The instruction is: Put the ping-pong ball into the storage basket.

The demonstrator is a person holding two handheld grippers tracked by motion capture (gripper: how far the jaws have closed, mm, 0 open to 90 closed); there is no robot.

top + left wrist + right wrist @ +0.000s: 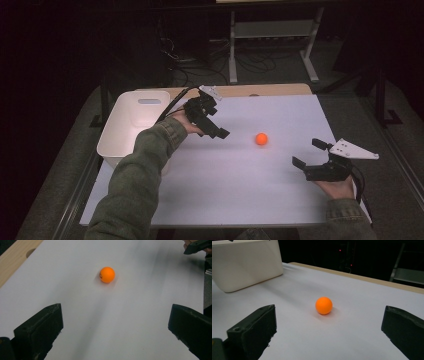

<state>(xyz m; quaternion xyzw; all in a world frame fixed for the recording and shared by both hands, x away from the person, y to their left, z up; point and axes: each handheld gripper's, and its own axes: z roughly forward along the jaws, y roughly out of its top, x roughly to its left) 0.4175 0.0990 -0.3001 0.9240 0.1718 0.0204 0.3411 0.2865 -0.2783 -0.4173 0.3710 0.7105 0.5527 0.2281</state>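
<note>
White sheeting is covering the table (220,195), with dark room beyond. I am holding my left gripper (212,122) with jaws spread wide and empty, and my right gripper (311,155) likewise agape near the right edge. Between them the orange ball (261,139) is sitting alone, right of the white bin (131,125). I am judging it light, hard, smooth and prone to rolling, so I should be pinching across its middle.
</note>
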